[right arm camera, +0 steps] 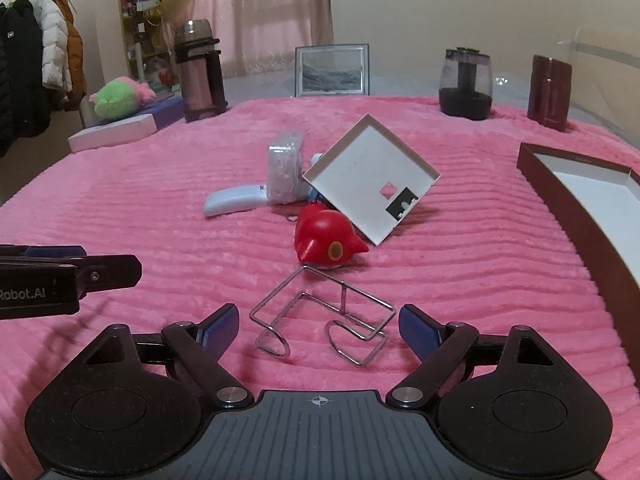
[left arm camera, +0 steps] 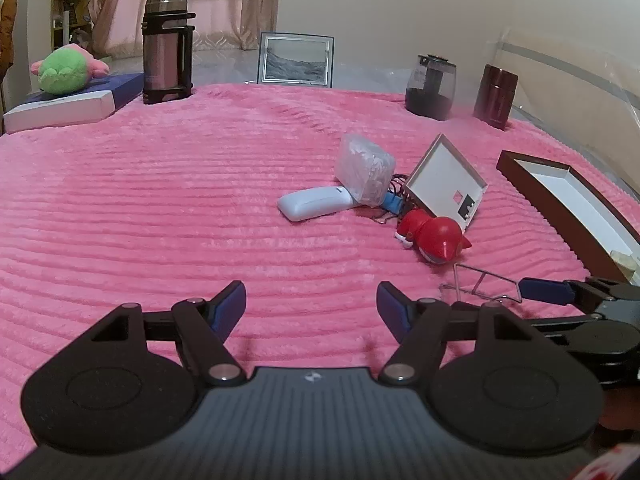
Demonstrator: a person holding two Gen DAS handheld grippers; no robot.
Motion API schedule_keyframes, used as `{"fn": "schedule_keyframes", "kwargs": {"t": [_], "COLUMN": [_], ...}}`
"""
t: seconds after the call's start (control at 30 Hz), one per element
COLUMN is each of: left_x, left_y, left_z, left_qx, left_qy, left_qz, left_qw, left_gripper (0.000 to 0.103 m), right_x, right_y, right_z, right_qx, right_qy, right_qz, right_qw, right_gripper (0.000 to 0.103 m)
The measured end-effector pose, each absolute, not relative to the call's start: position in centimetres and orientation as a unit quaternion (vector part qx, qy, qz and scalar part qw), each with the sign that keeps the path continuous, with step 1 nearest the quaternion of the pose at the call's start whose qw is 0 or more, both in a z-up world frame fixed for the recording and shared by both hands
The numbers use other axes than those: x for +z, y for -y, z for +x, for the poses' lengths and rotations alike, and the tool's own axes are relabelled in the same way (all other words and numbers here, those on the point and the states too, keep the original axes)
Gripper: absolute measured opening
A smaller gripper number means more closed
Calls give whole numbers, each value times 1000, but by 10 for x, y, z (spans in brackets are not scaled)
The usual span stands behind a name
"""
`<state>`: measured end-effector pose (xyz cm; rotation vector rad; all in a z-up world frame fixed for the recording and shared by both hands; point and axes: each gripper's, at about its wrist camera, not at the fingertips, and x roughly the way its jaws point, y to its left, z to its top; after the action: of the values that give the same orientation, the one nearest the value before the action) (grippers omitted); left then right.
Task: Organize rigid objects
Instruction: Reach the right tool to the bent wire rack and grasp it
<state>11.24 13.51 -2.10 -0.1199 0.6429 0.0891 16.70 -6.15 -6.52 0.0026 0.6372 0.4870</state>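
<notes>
A bent metal wire rack [right arm camera: 320, 320] lies on the pink blanket between the spread fingers of my right gripper [right arm camera: 318, 316], which is open; its pads do not press the wire. Just beyond lie a red toy figure [right arm camera: 324, 240], a tilted white shallow box lid [right arm camera: 368, 176], a white oblong case [right arm camera: 232, 200] and a clear plastic packet [right arm camera: 284, 172]. My left gripper [left arm camera: 310, 300] is open over bare blanket with nothing between its fingers, left of the wire rack [left arm camera: 480, 284] and the red toy [left arm camera: 432, 236].
An open brown box with a white inside [right arm camera: 580, 200] sits at the right. Along the far edge stand a thermos [right arm camera: 200, 68], a picture frame [right arm camera: 332, 70], a glass jar [right arm camera: 466, 84] and a maroon cylinder [right arm camera: 550, 92]. A plush toy [right arm camera: 120, 98] lies on a flat box at the far left.
</notes>
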Motion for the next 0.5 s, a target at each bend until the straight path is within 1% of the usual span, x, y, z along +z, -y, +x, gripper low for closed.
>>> {"fn": "schedule_keyframes", "kwargs": {"t": [0.4,0.5], "left_x": [-28,-29], "left_y": [-136,-135], "left_z": [121,122], "left_qx": [35,31], "left_qy": [-323,-324], "left_qz": [-63,-63], "left_qw": [944,943], "left_gripper": [68,68], "right_x": [-72,-73], "right_y": [59,59], "right_z": [174,175], "right_qx": [232,234], "right_qy": [-303,-303], "right_qz": [1,0], "right_qw": [924,924], "right_gripper": [84,81]}}
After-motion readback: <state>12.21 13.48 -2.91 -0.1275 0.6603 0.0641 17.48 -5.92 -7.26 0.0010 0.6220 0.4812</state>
